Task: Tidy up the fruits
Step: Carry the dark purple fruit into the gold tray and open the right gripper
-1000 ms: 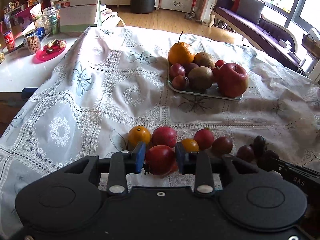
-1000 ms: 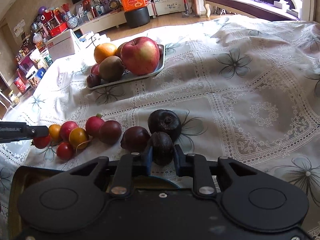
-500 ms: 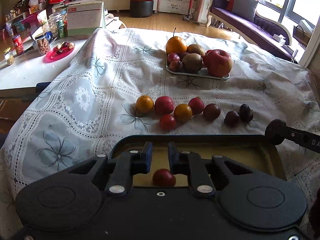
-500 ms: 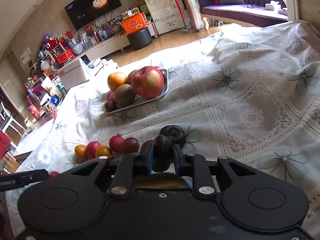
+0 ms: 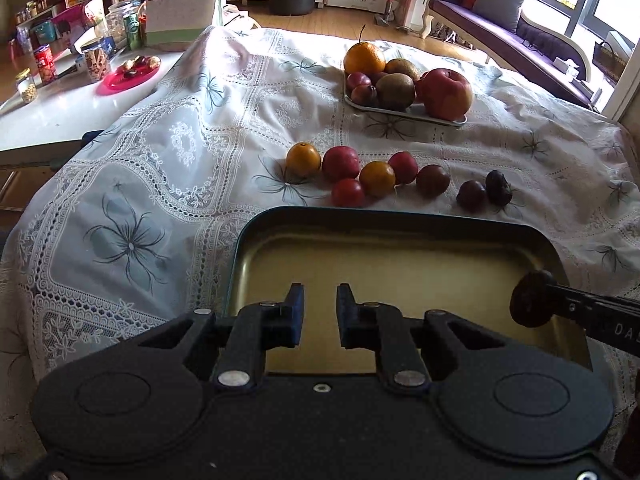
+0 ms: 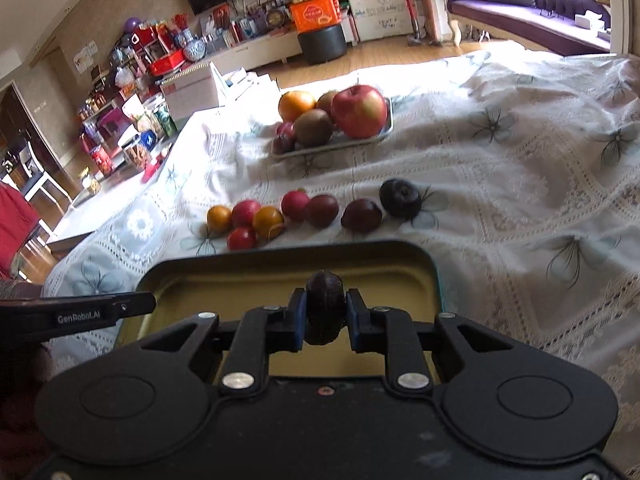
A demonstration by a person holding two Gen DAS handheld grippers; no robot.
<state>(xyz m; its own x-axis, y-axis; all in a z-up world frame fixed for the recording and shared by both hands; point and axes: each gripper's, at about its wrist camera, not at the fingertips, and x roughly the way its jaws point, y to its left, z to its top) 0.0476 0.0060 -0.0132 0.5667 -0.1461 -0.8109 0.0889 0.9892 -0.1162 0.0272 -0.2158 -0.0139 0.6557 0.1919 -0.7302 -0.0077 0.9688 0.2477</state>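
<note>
While pinched across its middle by the right gripper, the dark fruit is judged light, soft, easily bruised; left gripper is held empty, parted.

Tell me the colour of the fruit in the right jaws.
Dark purple fruit, nearly black; right wrist view shows it best.

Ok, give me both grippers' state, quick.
Left gripper: open, empty, over the tin tray.
Right gripper: closed on a dark fruit.

Left gripper hovers with jaws parted and empty; right gripper clamps a dark plum between its pads.
</note>
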